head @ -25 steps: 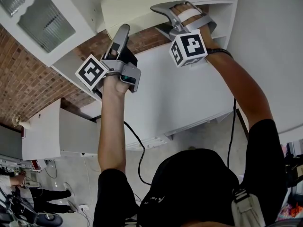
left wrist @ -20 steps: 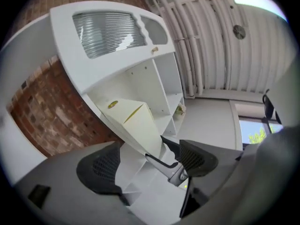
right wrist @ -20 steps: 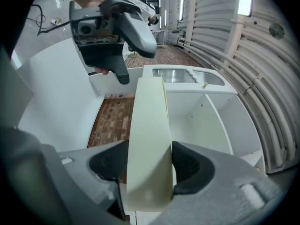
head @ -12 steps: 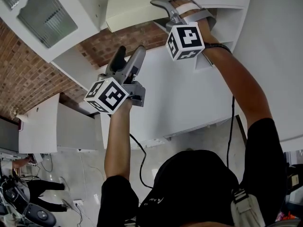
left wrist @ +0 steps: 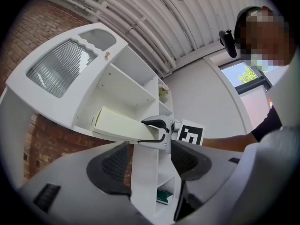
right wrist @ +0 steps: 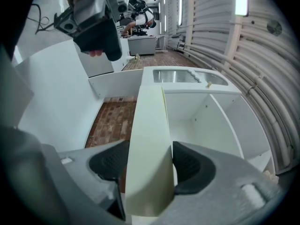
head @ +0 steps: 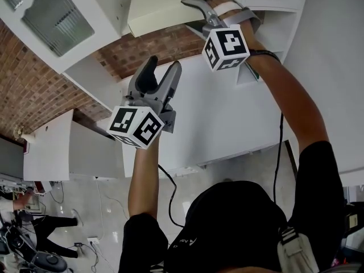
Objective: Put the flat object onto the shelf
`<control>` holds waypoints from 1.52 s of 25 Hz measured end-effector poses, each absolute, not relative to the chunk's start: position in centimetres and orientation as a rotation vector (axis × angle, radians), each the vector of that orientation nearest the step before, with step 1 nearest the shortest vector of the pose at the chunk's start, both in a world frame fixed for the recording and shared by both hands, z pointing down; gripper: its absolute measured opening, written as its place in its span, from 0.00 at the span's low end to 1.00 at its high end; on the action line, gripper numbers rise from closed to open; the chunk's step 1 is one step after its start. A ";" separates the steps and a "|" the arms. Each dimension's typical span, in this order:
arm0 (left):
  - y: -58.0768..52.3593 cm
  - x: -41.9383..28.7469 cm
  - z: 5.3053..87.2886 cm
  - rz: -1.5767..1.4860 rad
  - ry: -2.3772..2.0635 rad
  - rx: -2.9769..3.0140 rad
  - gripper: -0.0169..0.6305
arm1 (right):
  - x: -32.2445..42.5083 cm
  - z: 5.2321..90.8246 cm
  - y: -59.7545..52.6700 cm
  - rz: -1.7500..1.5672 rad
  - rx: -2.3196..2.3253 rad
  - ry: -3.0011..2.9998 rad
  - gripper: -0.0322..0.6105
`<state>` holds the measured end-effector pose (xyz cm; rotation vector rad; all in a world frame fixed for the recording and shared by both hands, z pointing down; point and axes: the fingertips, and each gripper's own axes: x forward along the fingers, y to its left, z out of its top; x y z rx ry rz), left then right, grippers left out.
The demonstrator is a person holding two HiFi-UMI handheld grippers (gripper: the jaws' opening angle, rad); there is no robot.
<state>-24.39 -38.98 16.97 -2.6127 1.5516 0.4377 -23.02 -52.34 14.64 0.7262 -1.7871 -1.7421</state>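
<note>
The flat object [head: 162, 10] is a cream slab, held edge-on in the right gripper view [right wrist: 147, 139]. My right gripper [head: 199, 16] is shut on its near end and holds it into an upper compartment of the white shelf [head: 267, 16]. The left gripper view shows the flat object [left wrist: 117, 123] lying in that compartment with the right gripper [left wrist: 152, 130] clamped on it. My left gripper [head: 162, 67] hangs below and to the left, apart from the object. Its jaws have just been closing, with nothing between them.
A brick wall [head: 34, 95] runs behind the shelf unit. A frosted glass panel [head: 54, 19] tops the unit. A small green thing [left wrist: 164, 197] lies in a lower compartment. A person [head: 34, 232] stands far off at the lower left. Cables trail from both grippers.
My left gripper has dropped down and away from the flat object and rolled over, its marker cube now facing the head camera. The right gripper keeps its grip, hardly moved.
</note>
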 end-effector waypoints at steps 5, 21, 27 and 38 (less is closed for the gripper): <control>-38.4 -24.4 16.7 0.359 1.570 -2.544 0.40 | -22.4 14.0 -50.9 -1.741 0.737 -1.896 0.49; -32.2 -22.4 14.7 0.302 1.474 -2.441 0.10 | -17.6 13.8 -35.8 -1.159 0.730 -2.815 0.32; -29.9 -21.0 16.3 0.308 1.419 -2.484 0.02 | -16.6 16.2 -32.1 -0.856 0.786 -3.033 0.13; -28.5 -19.6 18.8 0.298 1.495 -2.467 0.02 | -14.4 19.4 -30.4 -0.506 0.716 -3.258 0.05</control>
